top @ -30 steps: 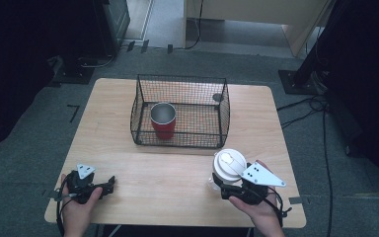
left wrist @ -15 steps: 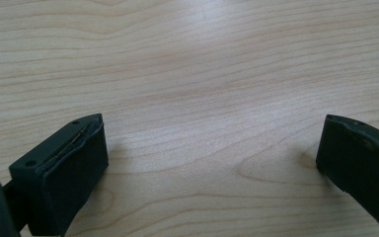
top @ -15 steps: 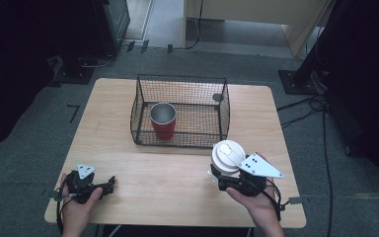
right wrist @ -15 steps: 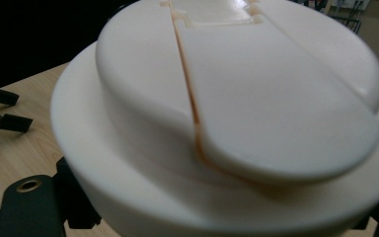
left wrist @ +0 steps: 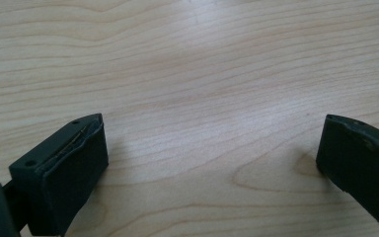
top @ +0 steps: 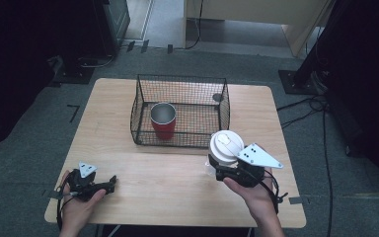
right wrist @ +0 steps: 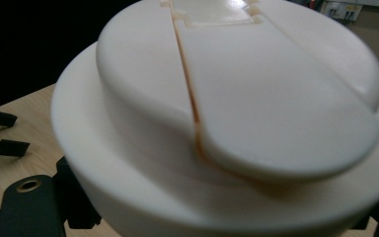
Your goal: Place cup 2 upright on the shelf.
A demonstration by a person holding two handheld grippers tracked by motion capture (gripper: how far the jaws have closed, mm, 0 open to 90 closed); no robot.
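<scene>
The right tool (top: 222, 170) grips a white lidded paper cup (top: 225, 147), now lifted higher and nearer the black wire basket (top: 180, 111) than a second ago; the left tool (top: 109, 181) stays wide open, resting on the pale wooden tabletop (top: 177, 187); a red metal cup (top: 163, 120) stands inside the basket

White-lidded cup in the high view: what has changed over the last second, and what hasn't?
The right gripper, shut on the white-lidded cup, has carried it up and toward the wire basket; nothing was taken hold of or let go. The left gripper stayed open at the table's near left corner, and the red cup stayed in the basket.
</scene>
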